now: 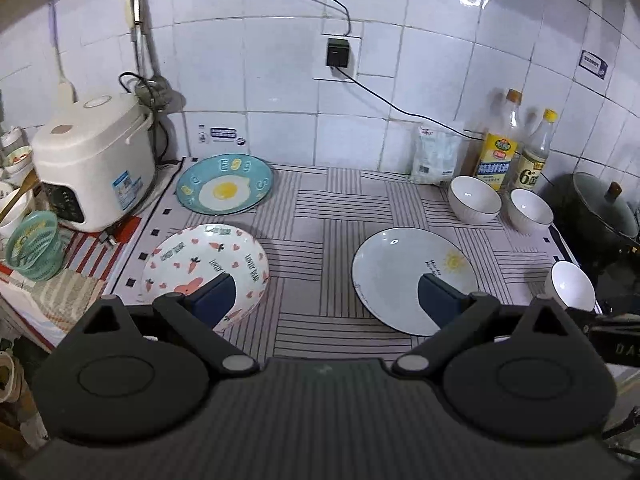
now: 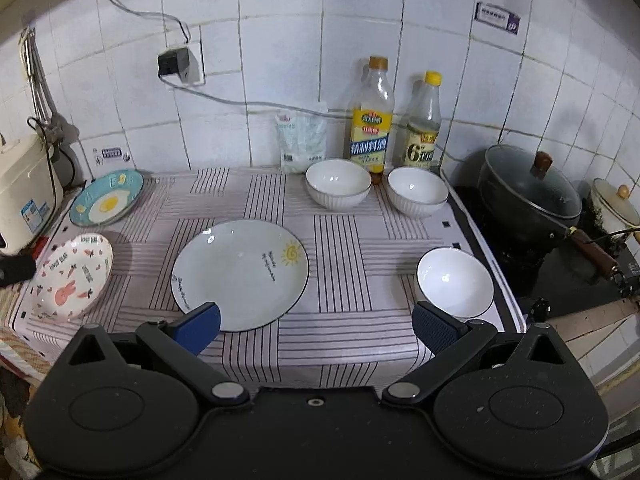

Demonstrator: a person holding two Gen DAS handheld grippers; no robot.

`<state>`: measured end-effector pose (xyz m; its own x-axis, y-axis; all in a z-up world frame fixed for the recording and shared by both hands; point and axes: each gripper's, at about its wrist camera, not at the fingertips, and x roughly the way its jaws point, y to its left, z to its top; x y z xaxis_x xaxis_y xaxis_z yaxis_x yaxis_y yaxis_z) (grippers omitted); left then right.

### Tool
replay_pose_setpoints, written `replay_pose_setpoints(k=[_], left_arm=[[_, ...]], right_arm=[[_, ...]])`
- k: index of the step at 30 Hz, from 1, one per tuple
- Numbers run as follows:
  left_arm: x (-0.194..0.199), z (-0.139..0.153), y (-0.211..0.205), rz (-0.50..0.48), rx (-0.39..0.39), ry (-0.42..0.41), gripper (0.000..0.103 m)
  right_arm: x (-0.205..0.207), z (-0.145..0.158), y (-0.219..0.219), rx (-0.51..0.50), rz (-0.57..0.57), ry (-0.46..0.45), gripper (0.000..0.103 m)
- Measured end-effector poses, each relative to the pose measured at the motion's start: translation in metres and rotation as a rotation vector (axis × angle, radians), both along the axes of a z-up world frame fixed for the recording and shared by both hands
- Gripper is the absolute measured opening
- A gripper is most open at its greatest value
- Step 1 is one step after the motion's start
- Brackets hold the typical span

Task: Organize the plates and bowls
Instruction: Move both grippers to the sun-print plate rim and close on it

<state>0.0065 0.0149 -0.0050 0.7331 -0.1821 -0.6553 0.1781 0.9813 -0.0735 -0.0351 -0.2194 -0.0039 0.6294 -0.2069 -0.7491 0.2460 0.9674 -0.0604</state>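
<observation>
While both of my grippers hang above the near edge of the striped white cloth-covered counter, nothing looks sorted yet, so I judge the task barely begun. Largest on the cloth is the pale round sun-motif plate, lying near the middle; next the deep white rabbit-and-carrot patterned plate at the near left, then the blue fried-egg plate behind it by the cream rice cooker. All three lie apart, unstacked. Smaller still are three white ceramic bowls: a ribbed bowl and its ribbed twin stand side by side before the two yellow-capped bottles, and a dark-rimmed bowl sits alone near the right edge. My left gripper has its blue pads spread wide, holding nothing, between the rabbit plate and the sun plate. My right gripper is equally wide and empty, between the sun plate and the dark-rimmed bowl. Left to do, I reckon: stack plates, nest bowls.
</observation>
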Motion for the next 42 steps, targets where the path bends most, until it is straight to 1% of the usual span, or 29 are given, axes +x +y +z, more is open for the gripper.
replay_pose_setpoints(k=[3,6,9,13,14,15,16,17,19,22,24,27,29,31,32,33,34,35,36,37,38,39,40,41,42], left_arm=[[0.012,-0.001,-0.006,-0.020,0.001,0.006,0.099],[0.024,-0.006,-0.012,-0.035,-0.009,0.005,0.099],[0.041,-0.018,-0.024,-0.073,-0.013,0.016,0.098],[0.061,-0.038,-0.041,-0.116,-0.001,0.038,0.096],[0.068,-0.046,-0.046,-0.126,0.004,0.052,0.096],[0.075,-0.053,-0.049,-0.136,0.002,0.068,0.096],[0.081,-0.062,-0.052,-0.144,0.000,0.084,0.096],[0.086,-0.070,-0.054,-0.147,-0.001,0.098,0.096],[0.100,-0.092,-0.058,-0.144,-0.011,0.154,0.096],[0.116,-0.119,-0.062,-0.119,-0.016,0.230,0.096],[0.124,-0.132,-0.062,-0.085,-0.007,0.254,0.096],[0.134,-0.150,-0.060,-0.055,-0.023,0.285,0.096],[0.141,-0.160,-0.059,-0.040,-0.038,0.325,0.096],[0.147,-0.170,-0.061,-0.037,-0.044,0.344,0.091],[0.150,-0.174,-0.064,-0.035,-0.031,0.354,0.086],[0.152,-0.177,-0.066,-0.033,-0.019,0.362,0.078],[0.155,-0.181,-0.068,-0.036,-0.013,0.370,0.075],[0.157,-0.183,-0.069,-0.036,-0.011,0.376,0.072],[0.160,-0.185,-0.070,-0.034,-0.009,0.383,0.068],[0.163,-0.187,-0.071,-0.034,-0.008,0.388,0.066],[0.165,-0.187,-0.072,-0.038,-0.010,0.391,0.063],[0.167,-0.188,-0.073,-0.044,-0.009,0.393,0.057],[0.169,-0.188,-0.073,-0.049,-0.007,0.398,0.054],[0.171,-0.189,-0.074,-0.049,-0.008,0.403,0.048],[0.173,-0.191,-0.073,-0.046,-0.012,0.412,0.038]], right_arm=[[0.007,-0.003,-0.002,0.006,0.011,0.013,0.103],[0.016,-0.004,-0.005,0.017,0.040,-0.010,0.103],[0.024,-0.005,-0.011,0.004,0.099,-0.085,0.103],[0.033,-0.021,-0.026,0.012,0.217,-0.221,0.103],[0.037,-0.027,-0.031,0.021,0.240,-0.242,0.103],[0.044,-0.033,-0.036,0.039,0.253,-0.245,0.103],[0.053,-0.040,-0.040,0.061,0.262,-0.229,0.103],[0.065,-0.048,-0.046,0.086,0.266,-0.193,0.103],[0.083,-0.067,-0.055,0.125,0.271,-0.141,0.101],[0.102,-0.098,-0.066,0.168,0.271,-0.081,0.088],[0.113,-0.119,-0.070,0.180,0.279,-0.035,0.083],[0.118,-0.145,-0.072,0.234,0.321,0.009,0.081],[0.123,-0.162,-0.069,0.241,0.356,0.047,0.081],[0.128,-0.175,-0.069,0.248,0.366,0.072,0.081],[0.130,-0.180,-0.072,0.268,0.364,0.078,0.080],[0.133,-0.184,-0.074,0.291,0.355,0.084,0.079],[0.134,-0.186,-0.077,0.313,0.345,0.091,0.076],[0.137,-0.188,-0.080,0.327,0.341,0.096,0.069],[0.139,-0.190,-0.082,0.336,0.342,0.098,0.066],[0.141,-0.191,-0.085,0.340,0.343,0.100,0.058],[0.143,-0.191,-0.088,0.347,0.340,0.101,0.052],[0.147,-0.193,-0.092,0.358,0.335,0.102,0.049],[0.149,-0.193,-0.096,0.377,0.334,0.099,0.041],[0.151,-0.194,-0.100,0.396,0.333,0.099,0.029],[0.154,-0.195,-0.102,0.410,0.334,0.100,0.023]])
